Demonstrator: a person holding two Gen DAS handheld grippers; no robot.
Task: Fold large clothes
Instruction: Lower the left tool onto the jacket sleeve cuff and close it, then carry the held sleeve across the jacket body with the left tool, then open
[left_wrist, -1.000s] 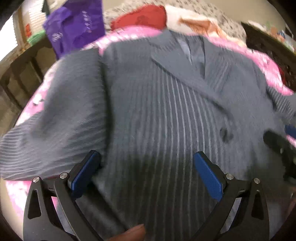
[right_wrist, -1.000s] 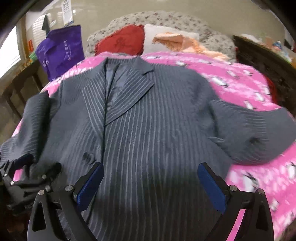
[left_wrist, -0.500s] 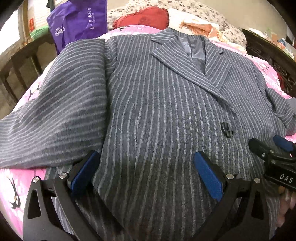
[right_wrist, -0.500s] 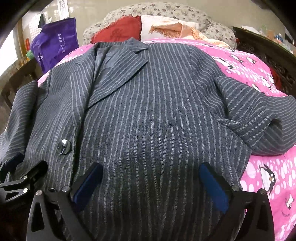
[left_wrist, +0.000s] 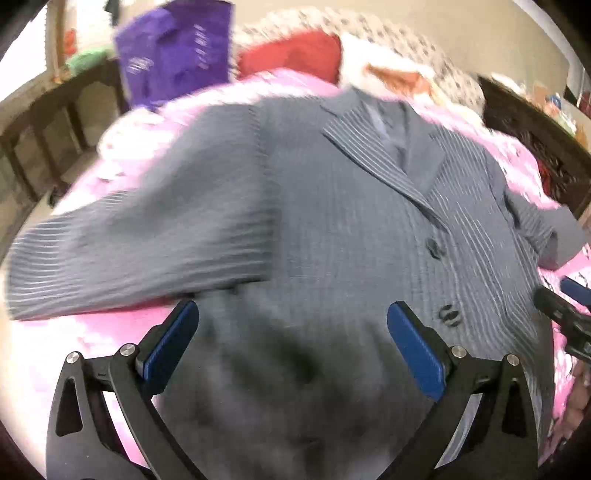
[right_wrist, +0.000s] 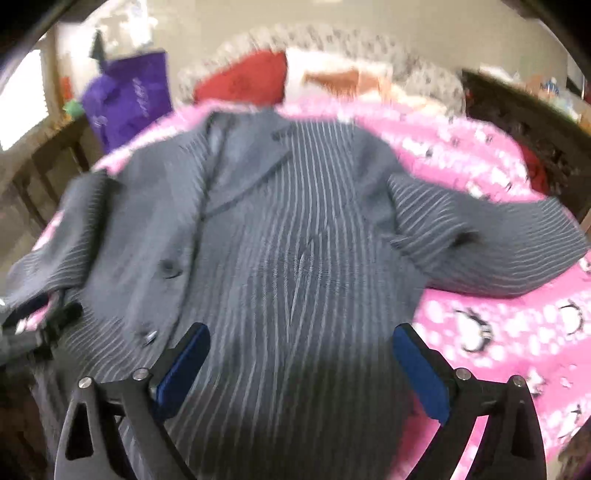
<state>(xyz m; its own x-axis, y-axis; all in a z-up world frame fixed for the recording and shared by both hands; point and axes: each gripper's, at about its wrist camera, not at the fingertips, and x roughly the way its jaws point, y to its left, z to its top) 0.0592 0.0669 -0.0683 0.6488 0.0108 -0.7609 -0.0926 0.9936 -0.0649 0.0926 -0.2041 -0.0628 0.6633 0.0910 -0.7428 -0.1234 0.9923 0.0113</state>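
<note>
- A pink bedspread (right_wrist: 491, 317) with penguin prints covers the bed.
- A grey pinstriped jacket (right_wrist: 295, 229) lies face up, spread flat on it, sleeves out to both sides, collar toward the pillows.
- A purple bag (left_wrist: 173, 51) stands beyond the bed's far left corner.
- The left gripper (left_wrist: 291, 343) hovers over the jacket's lower hem, jaws wide apart, holding nothing.
- The right gripper (right_wrist: 301, 365) likewise gapes wide and empty above the hem.

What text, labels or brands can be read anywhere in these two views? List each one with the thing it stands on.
None can be read.
Purple bag: pale printed marks on its front, too blurred to read in either view.
Striped jacket: no label or lettering shows.
Pink bedspread: penguin pictures only, no words.
</note>
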